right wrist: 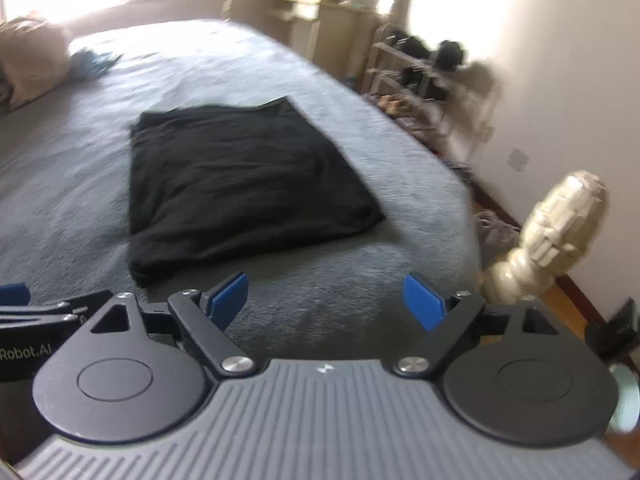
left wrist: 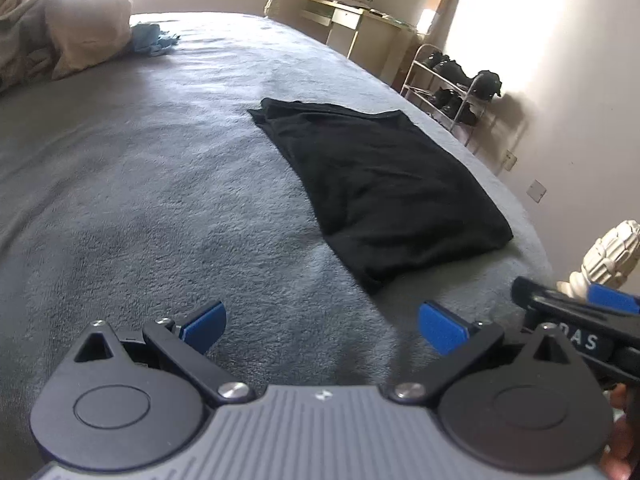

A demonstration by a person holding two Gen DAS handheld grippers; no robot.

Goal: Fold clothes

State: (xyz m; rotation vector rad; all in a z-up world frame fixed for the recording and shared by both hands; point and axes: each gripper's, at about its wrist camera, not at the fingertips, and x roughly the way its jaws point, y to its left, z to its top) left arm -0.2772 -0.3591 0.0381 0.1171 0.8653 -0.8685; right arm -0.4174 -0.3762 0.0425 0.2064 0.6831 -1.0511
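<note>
Both grippers, left [left wrist: 322,327] and right [right wrist: 325,297], hung empty, jaws apart, near the folded shirt [right wrist: 240,176]. Any further fold needed both near corners pinched together.

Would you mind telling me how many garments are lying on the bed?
2: a folded black garment near the bed's right edge, and a crumpled blue one at the far end beside the pillows. Others may be hidden.

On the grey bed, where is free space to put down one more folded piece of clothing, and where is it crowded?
Free: the wide grey blanket left of the folded black garment, reaching back toward the blue clothes; also the strip between the garment and both open grippers. Crowded: the far left corner, with the beige pile.
</note>
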